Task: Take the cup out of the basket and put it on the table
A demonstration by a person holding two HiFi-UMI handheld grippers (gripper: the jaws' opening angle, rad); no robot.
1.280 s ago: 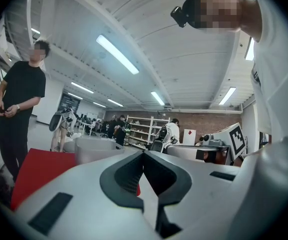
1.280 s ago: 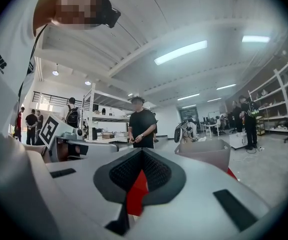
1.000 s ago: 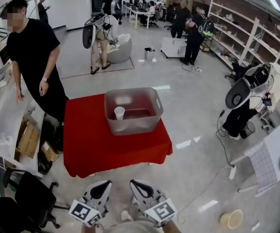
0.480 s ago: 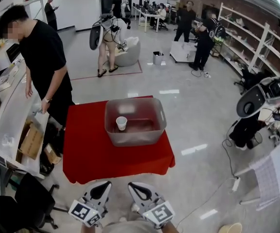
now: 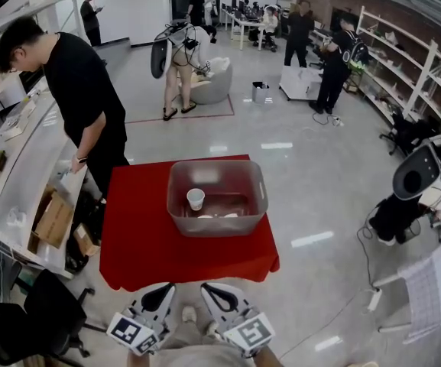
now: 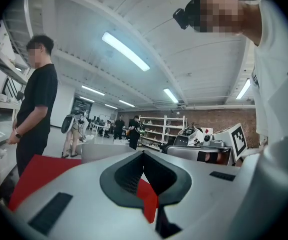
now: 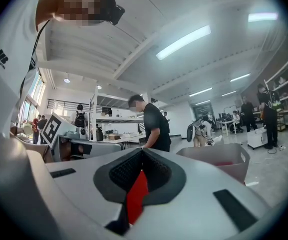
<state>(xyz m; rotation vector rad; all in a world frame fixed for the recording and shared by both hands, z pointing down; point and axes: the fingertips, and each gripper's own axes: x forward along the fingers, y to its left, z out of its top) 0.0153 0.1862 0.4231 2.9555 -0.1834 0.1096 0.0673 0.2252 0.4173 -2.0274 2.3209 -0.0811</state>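
Although the small dark logo on the wearer's white sleeve point(image 7: 0, 56) is too small to read, the black-and-white square markers show plainly on the 2 cubes, 1 on the left tool point(image 5: 161, 293) and 1 on the right tool point(image 5: 212, 290).

Left of the basket point(image 5: 217, 226), a person in black point(image 5: 82, 90) bends over a white counter point(image 5: 17, 174), leaning lower than 1 second ago. The grey translucent basket stands on the table point(image 5: 147, 243), which is draped in red cloth. Inside the basket, near its left wall, the white cup point(image 5: 196, 199) stands upright on the bottom. Basket and table now sit lower and larger in the head view than before, and more of the floor beyond the basket shows.

On the near side of the basket, short of the table's near edge, both tools point level toward it, side by side and not touching. The left tool's jaws are together with nothing between them, and only red cloth shows through the gap behind the tips. To its right, the right tool's jaws are likewise pressed together and empty.
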